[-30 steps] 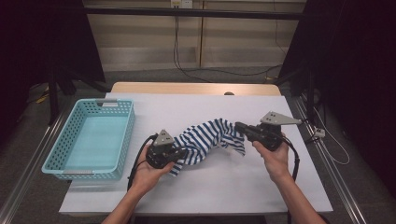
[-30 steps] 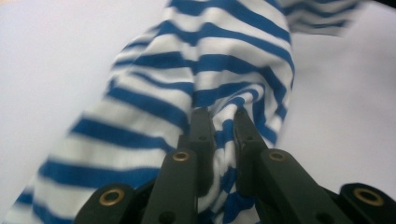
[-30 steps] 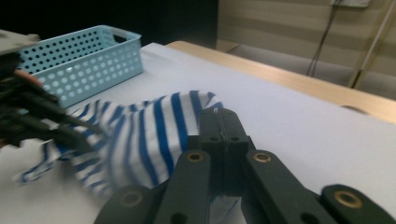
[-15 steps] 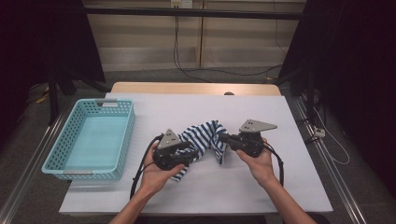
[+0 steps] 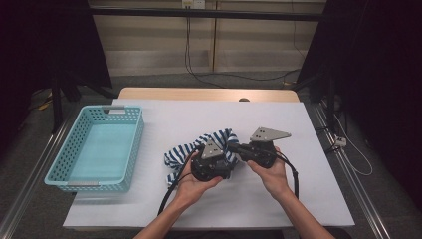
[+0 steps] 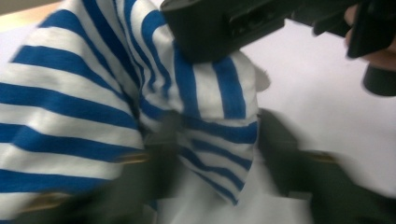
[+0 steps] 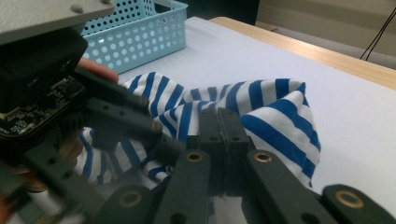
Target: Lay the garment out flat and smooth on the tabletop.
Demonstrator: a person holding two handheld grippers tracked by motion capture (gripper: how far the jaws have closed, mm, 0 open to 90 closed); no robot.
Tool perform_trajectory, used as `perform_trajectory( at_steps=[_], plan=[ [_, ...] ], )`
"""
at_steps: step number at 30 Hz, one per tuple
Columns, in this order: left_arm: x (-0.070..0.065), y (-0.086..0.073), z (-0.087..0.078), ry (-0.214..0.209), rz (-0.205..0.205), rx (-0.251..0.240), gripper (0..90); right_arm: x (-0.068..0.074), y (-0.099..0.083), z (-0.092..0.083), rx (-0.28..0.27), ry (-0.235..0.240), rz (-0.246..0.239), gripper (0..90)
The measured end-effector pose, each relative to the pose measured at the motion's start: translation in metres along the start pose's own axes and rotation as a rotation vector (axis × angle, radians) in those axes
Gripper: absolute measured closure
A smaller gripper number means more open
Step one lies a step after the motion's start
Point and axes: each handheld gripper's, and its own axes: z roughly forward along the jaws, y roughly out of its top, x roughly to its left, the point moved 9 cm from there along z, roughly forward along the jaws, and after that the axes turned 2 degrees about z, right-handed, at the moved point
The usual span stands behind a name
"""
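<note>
The blue-and-white striped cloth [image 5: 199,149] lies bunched on the white bench [image 5: 308,199], directly between the two tongs, with the light-blue basket [image 5: 94,149] well off beyond the left tongs. The right tongs [image 7: 219,135] are pressed together, pinching a fold of the cloth. The left tongs [image 5: 219,164] sit just beside them; their jaws have just been closing and stand part spread, one to each side of a hanging striped flap, but blur hides whether they press it. The step in hand looks like folding or gathering the cloth, with the left tongs retaking a hold. Next, the left jaws need to pinch that flap firmly, close to the right tongs' hold.
</note>
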Motion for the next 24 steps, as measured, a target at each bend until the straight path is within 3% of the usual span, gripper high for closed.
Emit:
perform_trajectory(
  at_steps=[1, 3, 5, 7, 13, 15, 19, 21, 24],
  plan=[
    [0.001, 0.0, -0.001, -0.003, -0.004, -0.006, 80.2, -0.001, -0.001, 0.0, 0.003, -0.007, -0.007, 87.6],
    [0.008, -0.001, -0.008, 0.014, -0.012, -0.01, 87.6, -0.002, -0.001, -0.001, -0.001, 0.001, -0.003, 81.7],
    [0.015, -0.003, -0.018, 0.022, -0.013, -0.006, 88.5, -0.002, -0.002, -0.002, -0.002, 0.001, 0.003, 66.0],
    [0.019, -0.007, -0.03, 0.031, -0.013, 0.003, 88.7, -0.003, -0.004, -0.003, 0.014, 0.003, -0.018, 58.7],
    [0.04, -0.026, -0.057, 0.076, -0.043, 0.032, 88.7, -0.007, -0.005, -0.008, 0.012, 0.031, 0.034, 37.3],
    [0.048, -0.033, -0.064, 0.091, -0.052, 0.047, 88.6, -0.012, -0.009, -0.007, 0.024, 0.007, 0.03, 30.7],
    [0.059, -0.048, -0.078, 0.122, -0.081, 0.074, 88.8, -0.022, -0.019, -0.004, 0.051, -0.028, 0.037, 30.7],
    [0.062, -0.055, -0.083, 0.128, -0.098, 0.094, 88.8, -0.027, -0.024, -0.002, 0.063, -0.051, 0.044, 35.7],
    [0.072, -0.072, -0.088, 0.16, -0.091, 0.149, 88.8, -0.035, -0.03, -0.001, 0.075, -0.087, 0.034, 41.4]
  ],
)
